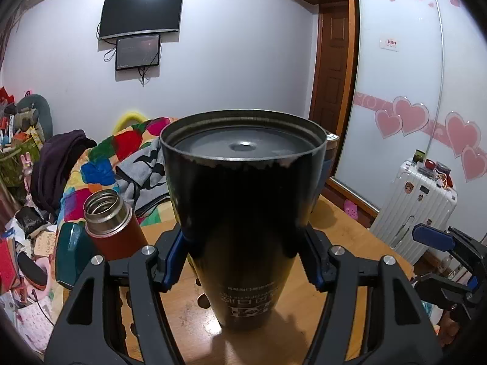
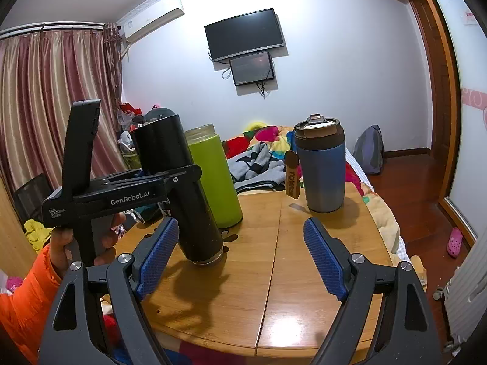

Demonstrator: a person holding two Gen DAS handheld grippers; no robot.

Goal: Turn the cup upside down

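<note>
Two tools in play: left tool [image 1: 243,261] clamped on the black cup [image 1: 243,188], base up, tilted, rim down on the wooden counter [image 2: 304,258] (lettering inverted). Right tool [image 2: 240,258] spread apart, holding nothing. Just beside: green bottle [image 2: 216,176].

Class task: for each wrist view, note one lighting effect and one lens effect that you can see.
Left wrist view: the black tumbler fills the frame as a near silhouette against the bright wall; fisheye bends the wardrobe door. Right wrist view: glare washes out the air conditioner, the tumbler casts a shadow on the round table, and the door frame curves.
</note>
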